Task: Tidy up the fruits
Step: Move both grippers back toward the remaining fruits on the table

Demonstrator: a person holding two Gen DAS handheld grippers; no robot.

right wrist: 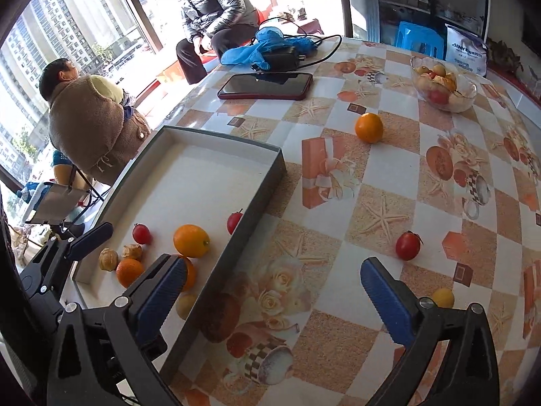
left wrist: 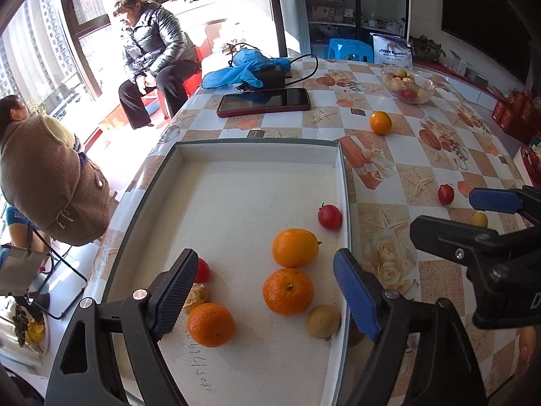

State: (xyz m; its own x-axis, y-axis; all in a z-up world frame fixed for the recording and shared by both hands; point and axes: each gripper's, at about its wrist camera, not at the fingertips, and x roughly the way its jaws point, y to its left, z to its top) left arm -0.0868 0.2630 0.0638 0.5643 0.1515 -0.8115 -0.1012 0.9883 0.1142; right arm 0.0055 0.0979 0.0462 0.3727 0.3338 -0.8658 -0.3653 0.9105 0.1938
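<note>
Three oranges are lying in the shallow white tray [left wrist: 257, 152]: one orange [left wrist: 296, 247] sitting mid-tray, a second orange [left wrist: 288, 291] just in front of it, and a third orange [left wrist: 210, 324] nearer the left gripper's left finger. A red tomato [left wrist: 329, 217] is resting close to the tray's right wall, another red tomato [left wrist: 203, 269] is peeking out from behind the left finger, and a yellowish round fruit [left wrist: 323, 321] is sitting by the near right corner (a papery husked fruit [left wrist: 196, 297] is also showing partly behind the finger).

The left gripper [left wrist: 267, 297] is hovering over the tray with its jaws spread wide, gripping nothing; the fruits are lying on the tray floor beneath and between the blue pads without the pads pressing on them. The right gripper [right wrist: 270, 301] is hanging over the patterned tablecloth [right wrist: 382, 176] just right of the tray wall, its jaws likewise gaping and empty.

Out on the cloth, a loose orange [right wrist: 369, 127] is sitting well away towards the glass bowl [right wrist: 468, 96] of mixed fruit, a loose tomato [right wrist: 408, 245] is lying just beyond the right gripper's right finger, and a small yellow fruit [right wrist: 443, 297] is showing beside that finger. A phone [right wrist: 265, 86] is lying past the tray's far end.
</note>
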